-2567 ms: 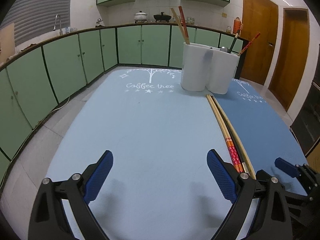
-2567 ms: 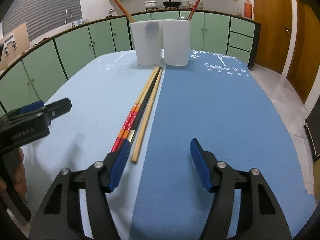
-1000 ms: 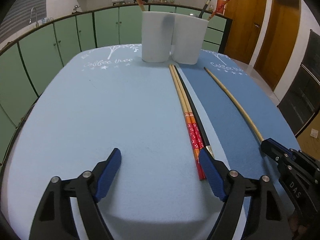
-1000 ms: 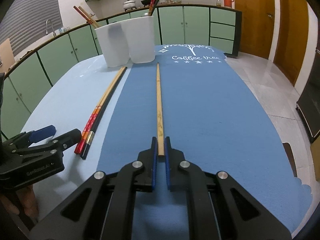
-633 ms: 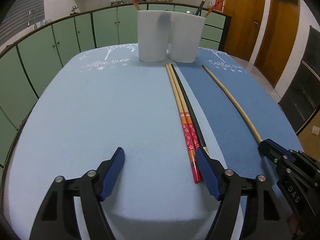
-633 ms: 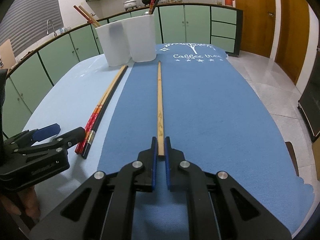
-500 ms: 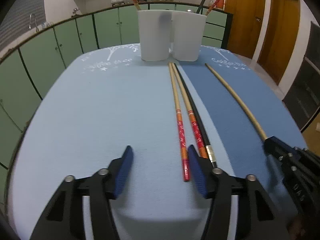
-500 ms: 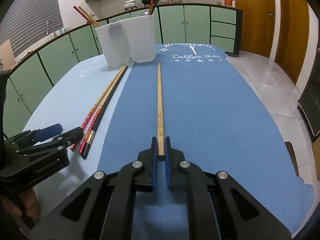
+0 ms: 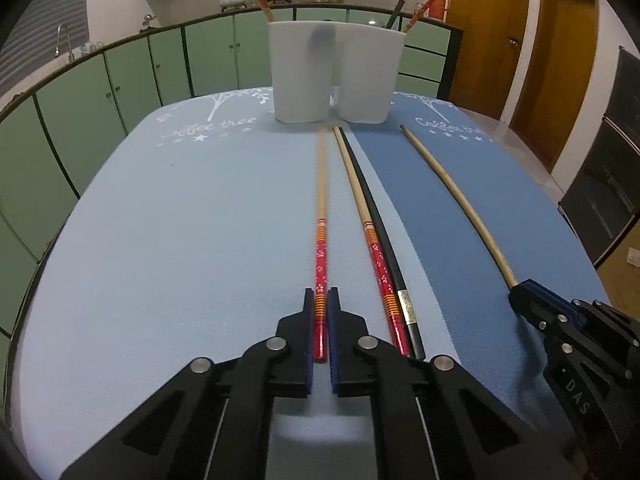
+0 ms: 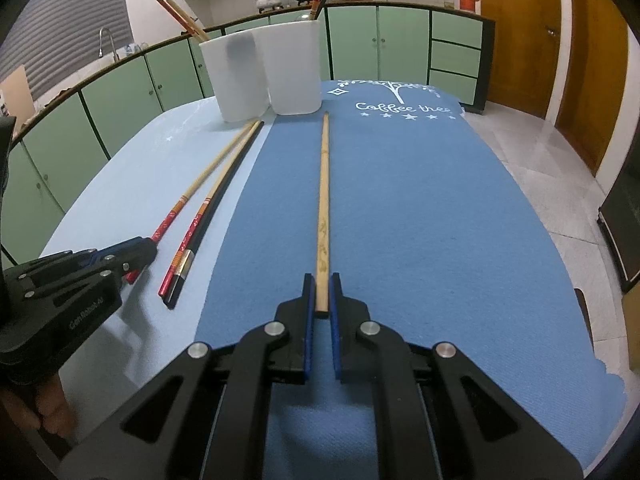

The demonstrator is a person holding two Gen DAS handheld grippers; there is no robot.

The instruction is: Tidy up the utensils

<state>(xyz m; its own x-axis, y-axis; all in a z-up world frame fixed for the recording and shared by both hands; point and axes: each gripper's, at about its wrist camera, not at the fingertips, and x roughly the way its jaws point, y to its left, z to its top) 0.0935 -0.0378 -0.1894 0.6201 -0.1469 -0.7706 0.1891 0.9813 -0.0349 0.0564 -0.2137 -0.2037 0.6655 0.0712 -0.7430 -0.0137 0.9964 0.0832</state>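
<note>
Left wrist view is showing a big table covered by a light blue mat (image 9: 180, 240) on the left and a darker blue mat (image 9: 460, 184) on the right. At the far end two white holders are standing side by side, touching. Left holder (image 9: 301, 76) is keeping a red-and-wood chopstick that is leaning left; right holder (image 9: 370, 78) is keeping a black chopstick and a red one, both leaning right. Near the middle, another red-patterned chopstick (image 9: 372, 236) and a black chopstick (image 9: 380, 224) are lying together, pointing to the holders. The left gripper (image 9: 320, 300) is clamping together on the near end of a red-patterned chopstick (image 9: 321, 200). In the right wrist view, the right gripper (image 10: 321, 284) is pinching the near end of a plain wooden chopstick (image 10: 324, 184) lying on the darker mat.
</note>
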